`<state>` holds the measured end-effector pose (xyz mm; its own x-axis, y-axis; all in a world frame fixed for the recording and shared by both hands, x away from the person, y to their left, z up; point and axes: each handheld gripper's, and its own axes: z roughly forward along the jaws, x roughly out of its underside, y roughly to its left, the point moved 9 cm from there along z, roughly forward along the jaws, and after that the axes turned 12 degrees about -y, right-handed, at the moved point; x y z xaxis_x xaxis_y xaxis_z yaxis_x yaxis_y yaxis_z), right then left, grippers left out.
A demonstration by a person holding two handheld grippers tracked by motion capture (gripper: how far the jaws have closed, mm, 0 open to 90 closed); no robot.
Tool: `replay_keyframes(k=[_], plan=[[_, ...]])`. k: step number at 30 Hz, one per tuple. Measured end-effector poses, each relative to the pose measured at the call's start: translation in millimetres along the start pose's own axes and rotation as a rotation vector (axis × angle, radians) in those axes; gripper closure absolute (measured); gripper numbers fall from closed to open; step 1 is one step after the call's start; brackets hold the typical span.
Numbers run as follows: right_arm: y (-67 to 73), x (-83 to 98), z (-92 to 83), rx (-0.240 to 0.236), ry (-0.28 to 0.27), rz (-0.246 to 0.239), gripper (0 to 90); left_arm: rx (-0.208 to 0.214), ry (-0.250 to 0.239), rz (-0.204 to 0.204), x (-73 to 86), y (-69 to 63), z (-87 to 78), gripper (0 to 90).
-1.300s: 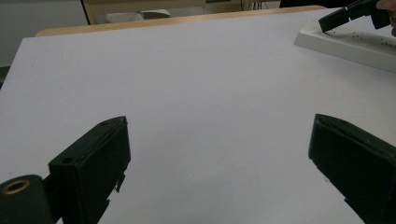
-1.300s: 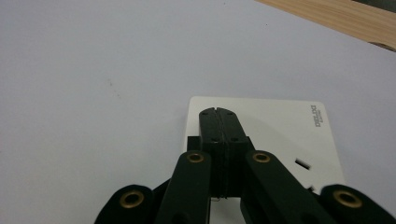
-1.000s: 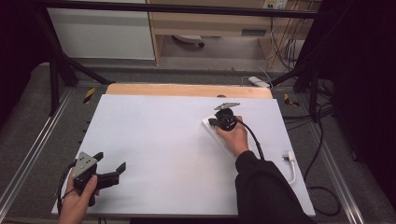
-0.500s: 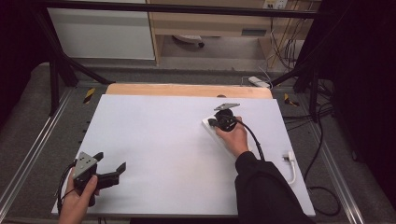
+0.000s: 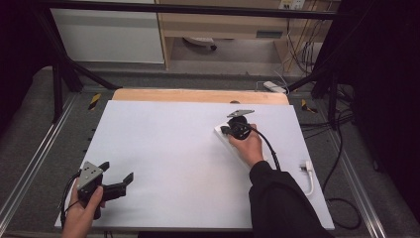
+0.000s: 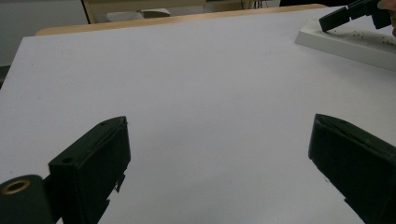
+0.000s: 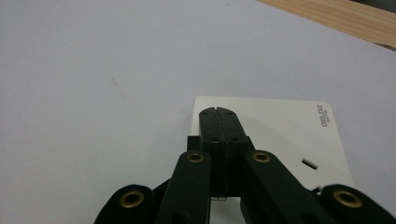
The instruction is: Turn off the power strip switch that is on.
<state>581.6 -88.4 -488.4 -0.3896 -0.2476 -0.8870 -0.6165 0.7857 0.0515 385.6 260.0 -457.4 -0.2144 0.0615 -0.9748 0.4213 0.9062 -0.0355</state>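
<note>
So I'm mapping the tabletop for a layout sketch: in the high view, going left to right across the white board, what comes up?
Left gripper → right gripper on the white power strip → white cable near the board's right edge.

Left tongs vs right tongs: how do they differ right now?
The left tongs stand wide open; the right tongs are shut with nothing between the jaws. The left tongs sit over bare white table near its front left corner; the right tongs are on the white power strip toward the far right. Both are black two-jaw tools, each held in a hand.
</note>
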Motion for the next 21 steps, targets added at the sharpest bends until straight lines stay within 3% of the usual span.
replay_keyframes(k=[21], plan=[[0.1, 0.4, 0.7, 0.001, 0.002, 0.002, 90.0, 0.000, 0.000, -0.001, 0.1, -0.1, 0.3, 5.4]])
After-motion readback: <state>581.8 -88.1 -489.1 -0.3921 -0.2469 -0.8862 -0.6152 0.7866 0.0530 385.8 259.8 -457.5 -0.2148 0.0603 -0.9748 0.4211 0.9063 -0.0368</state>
